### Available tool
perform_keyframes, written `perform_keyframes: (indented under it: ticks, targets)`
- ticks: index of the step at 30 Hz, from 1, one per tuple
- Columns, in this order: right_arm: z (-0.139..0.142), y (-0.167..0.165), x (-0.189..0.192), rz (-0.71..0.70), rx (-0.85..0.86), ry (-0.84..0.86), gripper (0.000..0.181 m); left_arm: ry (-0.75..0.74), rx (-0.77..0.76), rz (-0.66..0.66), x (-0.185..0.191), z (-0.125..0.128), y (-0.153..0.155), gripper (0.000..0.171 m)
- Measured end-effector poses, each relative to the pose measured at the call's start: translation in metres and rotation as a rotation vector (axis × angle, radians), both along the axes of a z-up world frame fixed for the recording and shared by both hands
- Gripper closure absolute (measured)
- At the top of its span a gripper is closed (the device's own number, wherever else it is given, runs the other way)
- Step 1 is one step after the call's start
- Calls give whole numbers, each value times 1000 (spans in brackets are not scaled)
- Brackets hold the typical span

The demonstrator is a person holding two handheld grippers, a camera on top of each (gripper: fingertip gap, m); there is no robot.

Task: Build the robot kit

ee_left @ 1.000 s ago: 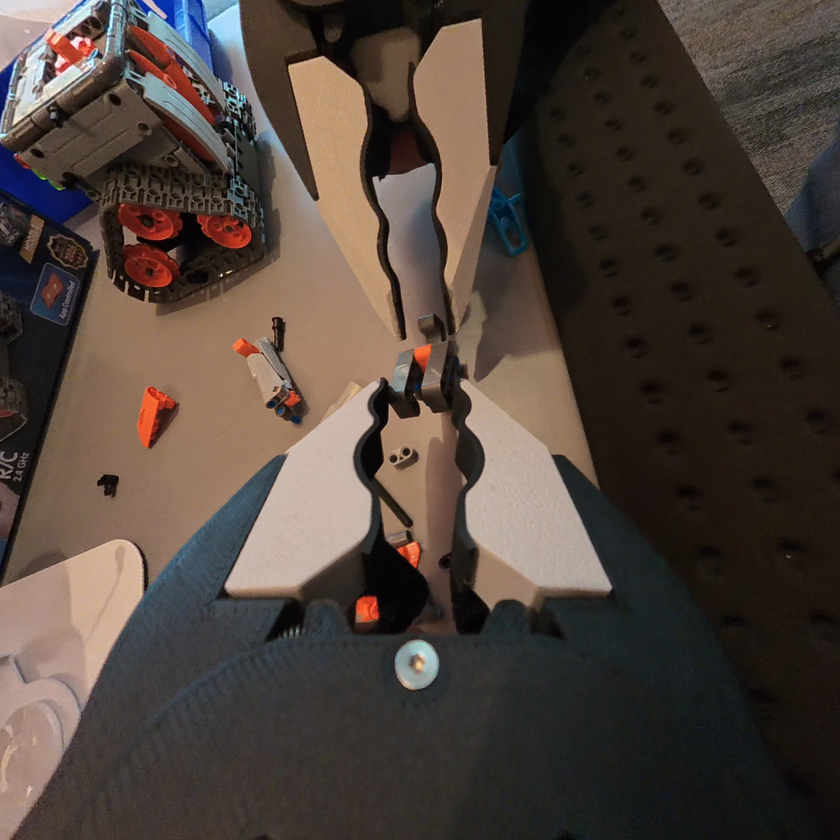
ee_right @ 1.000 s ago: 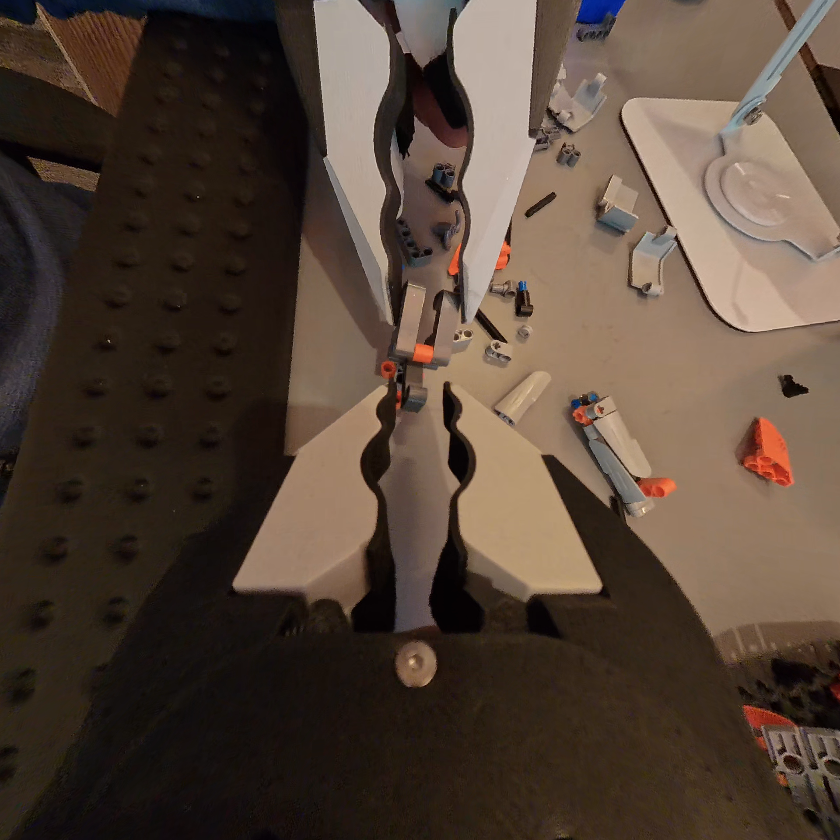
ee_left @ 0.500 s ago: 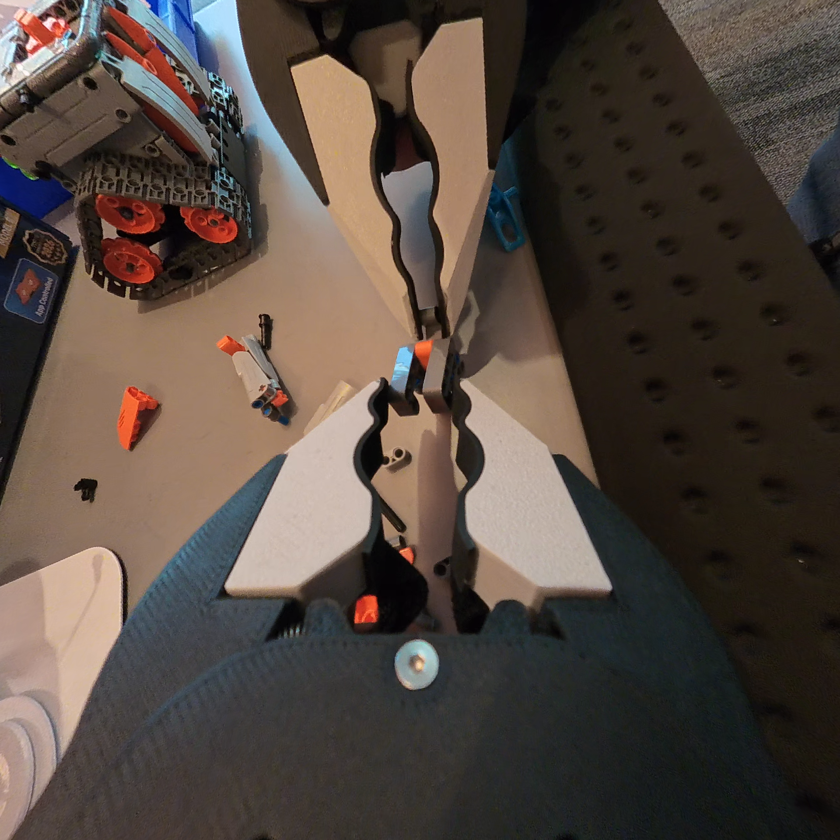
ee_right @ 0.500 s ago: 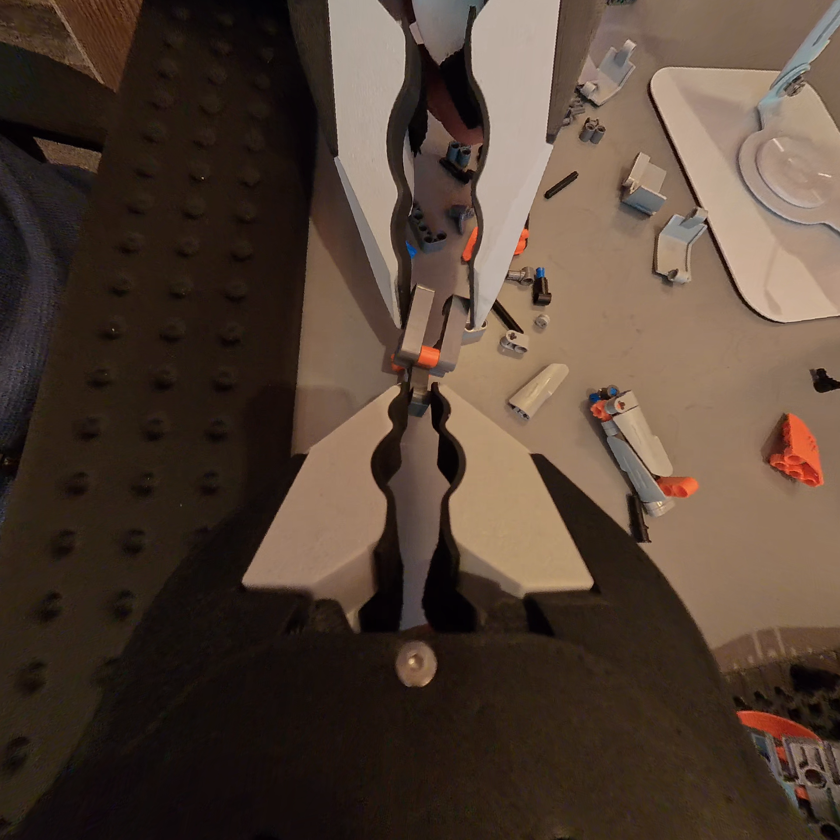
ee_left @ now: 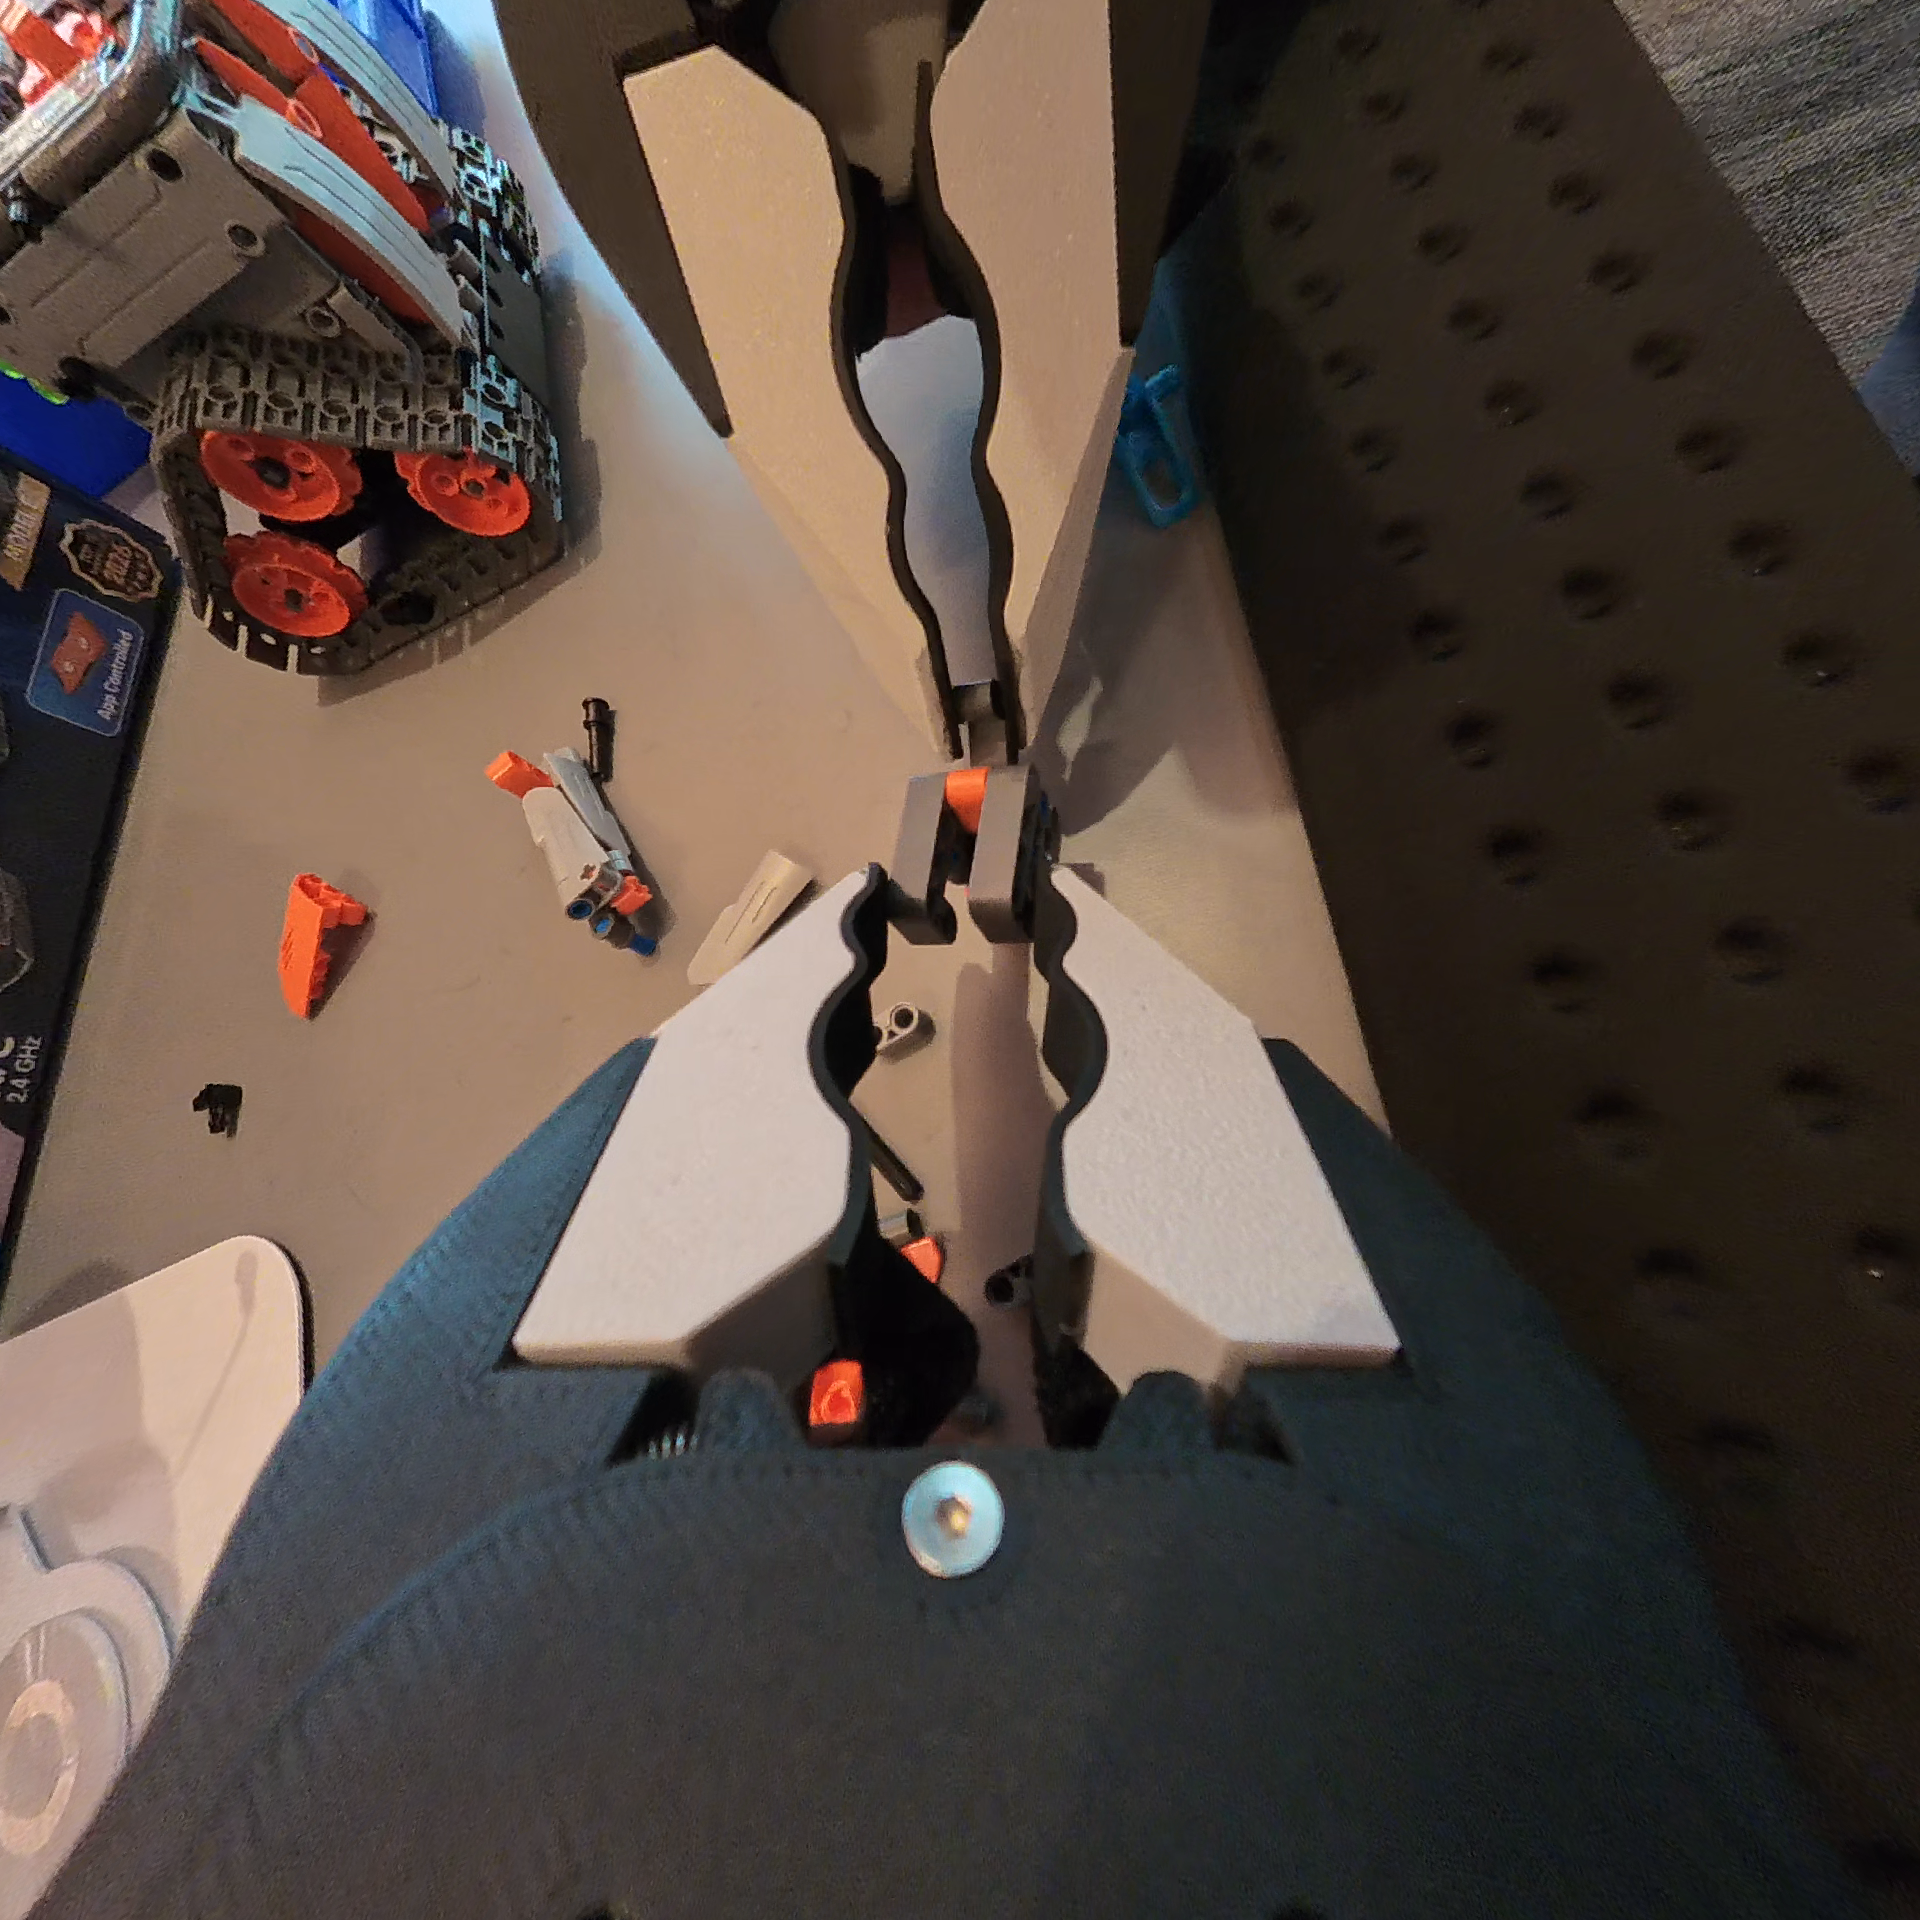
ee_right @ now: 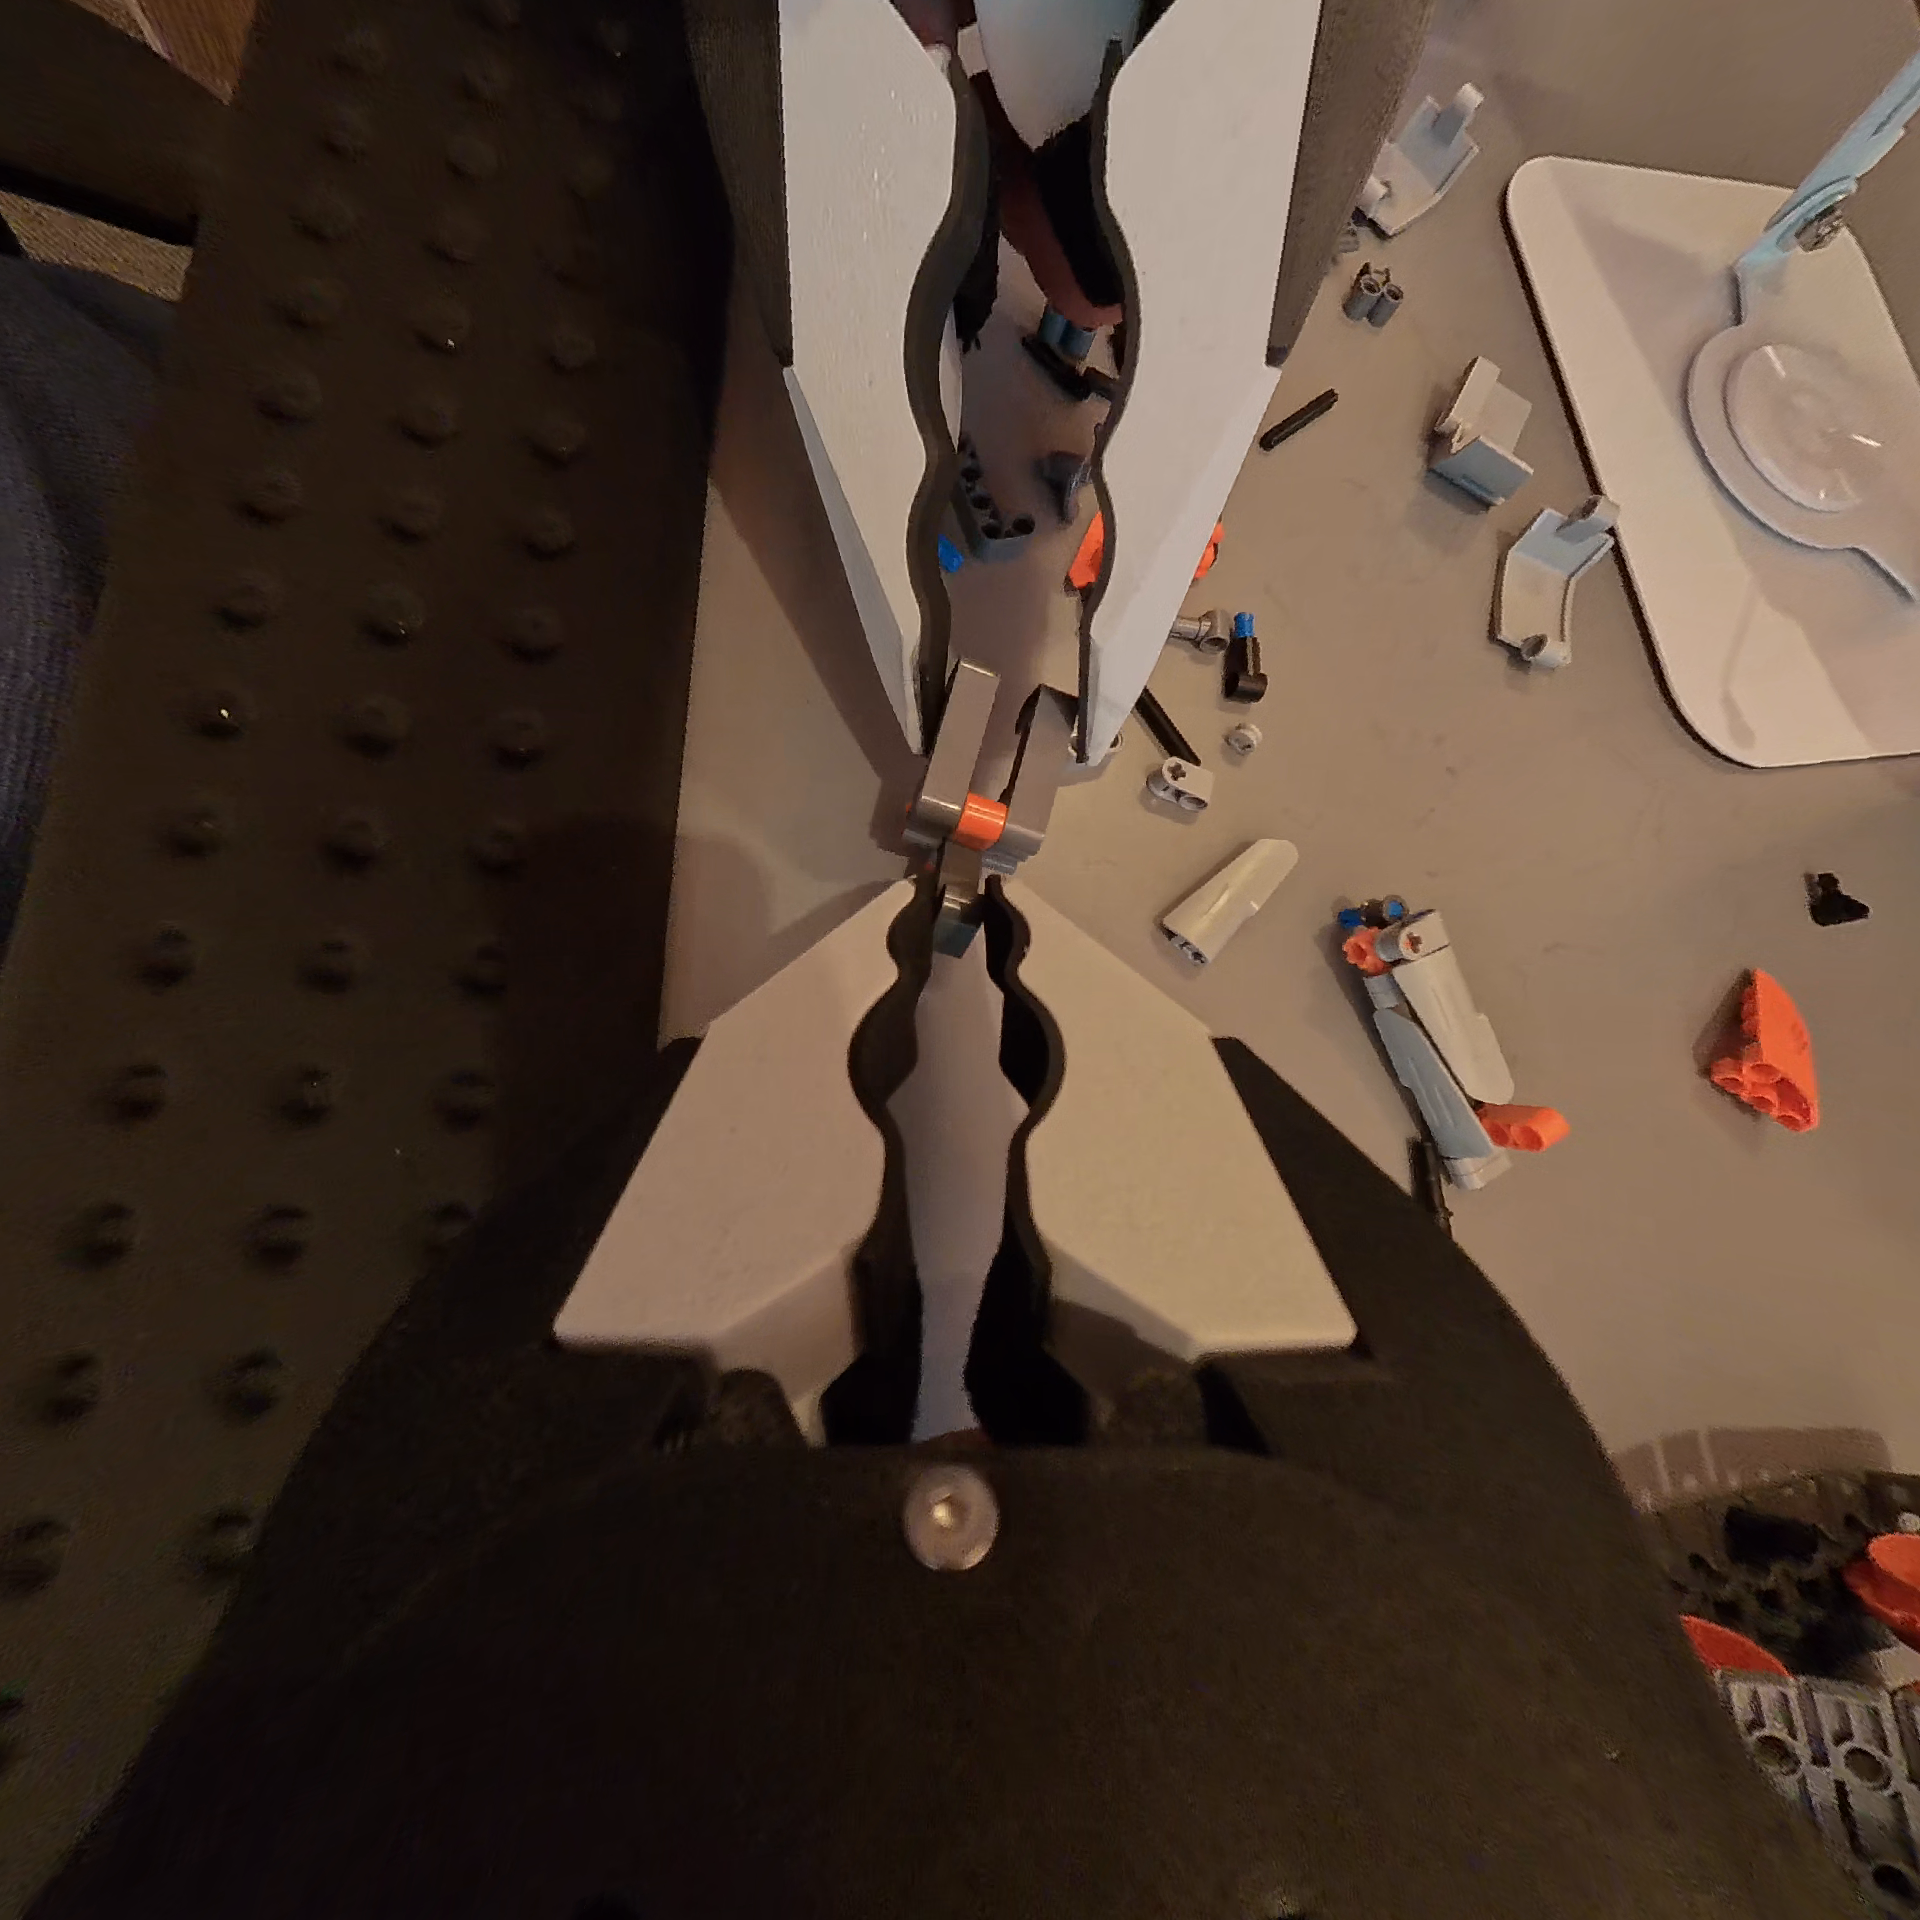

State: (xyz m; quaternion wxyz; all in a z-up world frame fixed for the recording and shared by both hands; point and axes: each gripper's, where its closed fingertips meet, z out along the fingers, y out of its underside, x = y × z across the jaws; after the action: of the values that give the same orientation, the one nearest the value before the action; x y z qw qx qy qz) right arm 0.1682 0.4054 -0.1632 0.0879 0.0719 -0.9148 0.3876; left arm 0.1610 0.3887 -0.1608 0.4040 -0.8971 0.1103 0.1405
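Hobby workspace, likely a home or office room. Evidence: grey counter (ee_left: pixel 364 790) strewn with loose building-brick parts (ee_right: pixel 1226 899); half-built tracked toy vehicle (ee_left: pixel 312 343); its printed box (ee_left: pixel 62 748); dark studded mat (ee_left: pixel 1558 727) along the edge; carpet (ee_left: pixel 1787 104) beyond; white stand base (ee_right: pixel 1662 468).

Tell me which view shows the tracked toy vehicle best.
The left wrist view: the tracked toy vehicle sits upper left, its tread and orange wheels plain. The right wrist view catches only a cropped corner at lower right.
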Motion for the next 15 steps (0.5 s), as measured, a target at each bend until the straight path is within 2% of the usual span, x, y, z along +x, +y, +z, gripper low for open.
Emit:
perform_keyframes:
  ticks: [15]
  targets:
    - [1, 2, -2, 2, -2, 19, 175, 96, -30, 0, 1, -1, 2, 146]
